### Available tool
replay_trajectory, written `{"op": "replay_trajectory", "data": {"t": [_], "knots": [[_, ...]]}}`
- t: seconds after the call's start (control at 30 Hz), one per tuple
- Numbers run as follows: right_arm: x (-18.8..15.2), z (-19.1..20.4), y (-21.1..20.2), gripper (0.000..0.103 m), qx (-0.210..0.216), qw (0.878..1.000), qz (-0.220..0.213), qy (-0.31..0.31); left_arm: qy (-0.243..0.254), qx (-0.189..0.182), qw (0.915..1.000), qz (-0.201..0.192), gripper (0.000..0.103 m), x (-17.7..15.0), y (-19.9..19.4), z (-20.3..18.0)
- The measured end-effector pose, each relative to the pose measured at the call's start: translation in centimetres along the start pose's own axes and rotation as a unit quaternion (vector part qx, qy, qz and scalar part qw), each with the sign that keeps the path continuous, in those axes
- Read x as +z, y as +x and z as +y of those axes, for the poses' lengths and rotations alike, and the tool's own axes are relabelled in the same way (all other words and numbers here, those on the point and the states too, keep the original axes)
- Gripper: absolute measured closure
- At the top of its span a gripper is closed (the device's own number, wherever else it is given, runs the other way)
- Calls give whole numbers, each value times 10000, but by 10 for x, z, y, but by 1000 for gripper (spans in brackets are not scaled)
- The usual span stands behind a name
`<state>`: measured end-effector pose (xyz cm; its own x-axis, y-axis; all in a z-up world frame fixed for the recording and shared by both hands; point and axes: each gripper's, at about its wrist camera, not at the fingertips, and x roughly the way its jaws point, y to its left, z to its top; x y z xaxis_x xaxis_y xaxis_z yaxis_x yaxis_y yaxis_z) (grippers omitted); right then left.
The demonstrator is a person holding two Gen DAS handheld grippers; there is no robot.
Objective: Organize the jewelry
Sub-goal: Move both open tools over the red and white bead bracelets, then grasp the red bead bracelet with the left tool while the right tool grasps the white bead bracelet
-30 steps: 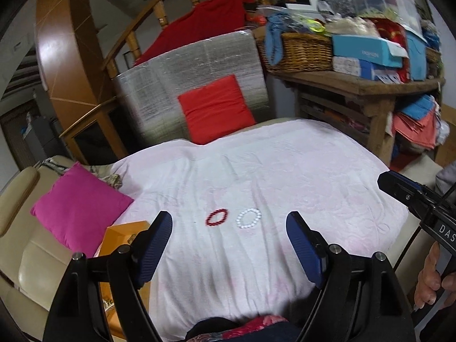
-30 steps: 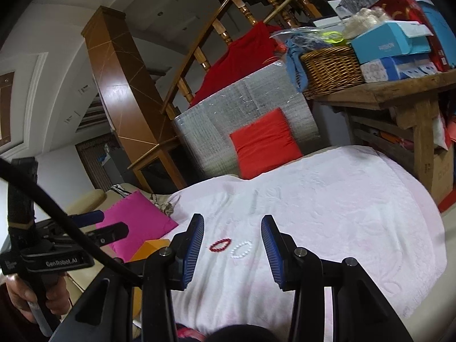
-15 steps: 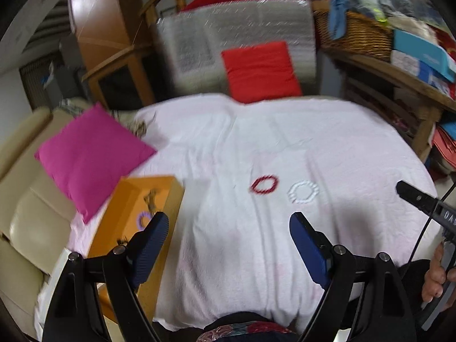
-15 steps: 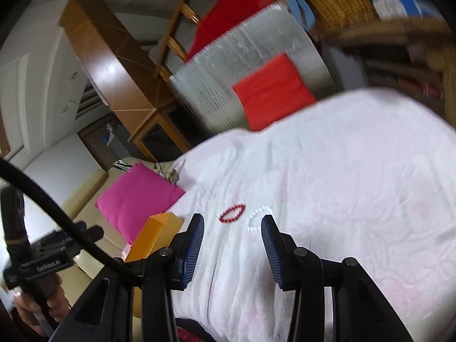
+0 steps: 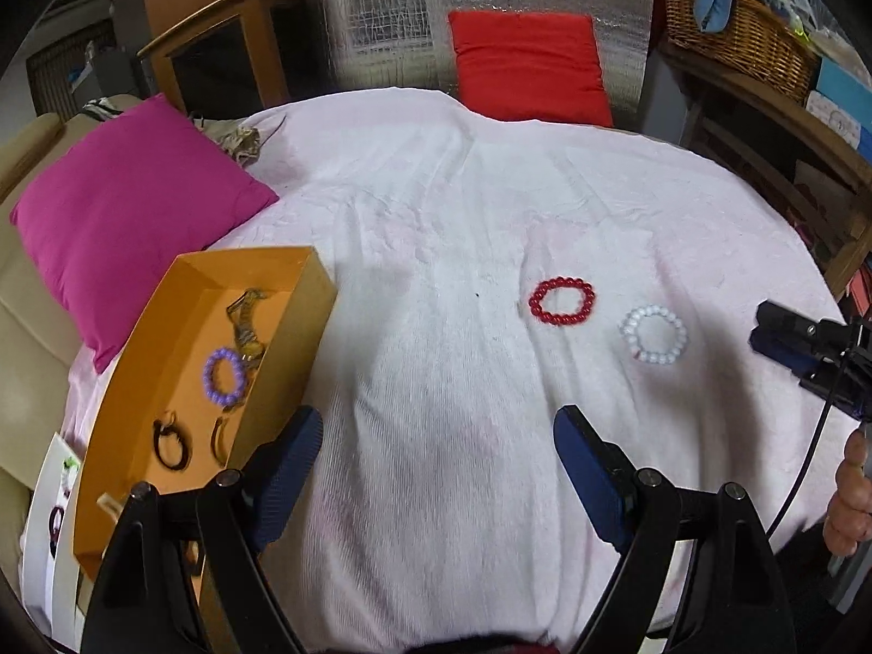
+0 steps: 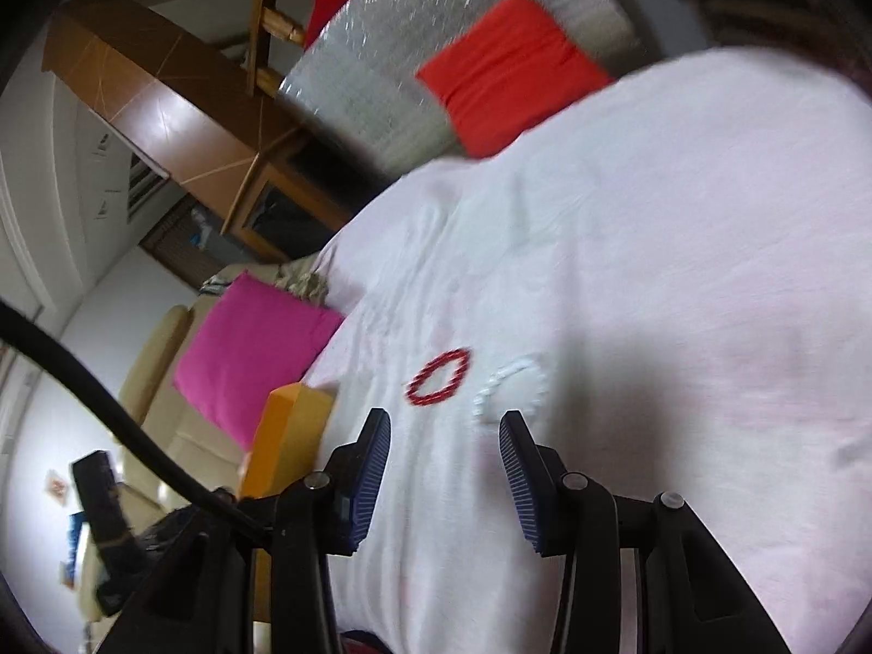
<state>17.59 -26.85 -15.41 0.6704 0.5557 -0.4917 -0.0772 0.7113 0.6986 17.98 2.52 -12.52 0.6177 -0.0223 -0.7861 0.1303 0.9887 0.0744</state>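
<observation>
A red bead bracelet (image 5: pixel 561 301) and a white bead bracelet (image 5: pixel 654 334) lie side by side on the pale pink cloth (image 5: pixel 463 218). An orange box (image 5: pixel 136 398) at the cloth's left edge holds a purple bead bracelet (image 5: pixel 224 376), a dark ring-shaped piece (image 5: pixel 171 444) and a metallic chain piece (image 5: pixel 246 321). My left gripper (image 5: pixel 436 447) hangs open and empty above the cloth, short of the bracelets. My right gripper (image 6: pixel 444 436) is open and empty too, just short of the red bracelet (image 6: pixel 438 377) and the white bracelet (image 6: pixel 512 387); it shows at the right edge of the left wrist view (image 5: pixel 785 338).
A magenta cushion (image 5: pixel 131 207) lies on a beige sofa at the left. A red cushion (image 5: pixel 528 65) leans on a silver-wrapped panel behind the cloth. A wooden shelf with a wicker basket (image 5: pixel 741 38) stands at the back right. A white card (image 5: pixel 54 518) lies beside the box.
Both grippers have come down and closer to the cloth and tipped further downward. The orange box with its jewelry has come into the left wrist view. The right gripper has rolled, tilting its view.
</observation>
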Motion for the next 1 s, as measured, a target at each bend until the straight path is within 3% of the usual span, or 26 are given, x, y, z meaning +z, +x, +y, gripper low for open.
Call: {"op": "replay_trajectory", "data": {"t": [0.2,0.5,0.8,0.87,0.9,0.93,1.0], "knots": [[-4,-13,50,59,-152,9970,643,409,4,64,10000,15,16,8,26,0],[-1,-34,84,59,-835,9882,960,855,123,160,9998,-6,16,13,41,-5],[22,-28,107,61,-1492,9843,536,779,333,228,9991,-113,16,29,53,-8],[27,-24,116,69,-1679,9827,487,604,360,159,9992,-85,16,35,61,-8],[28,-24,118,82,-1816,9808,496,501,360,135,9992,-50,16,38,65,-8],[30,-22,121,87,-1953,9785,521,398,356,92,9993,-16,16,40,68,-8],[33,-22,122,92,-1989,9779,551,345,339,-44,9994,37,16,45,76,-9]]}}
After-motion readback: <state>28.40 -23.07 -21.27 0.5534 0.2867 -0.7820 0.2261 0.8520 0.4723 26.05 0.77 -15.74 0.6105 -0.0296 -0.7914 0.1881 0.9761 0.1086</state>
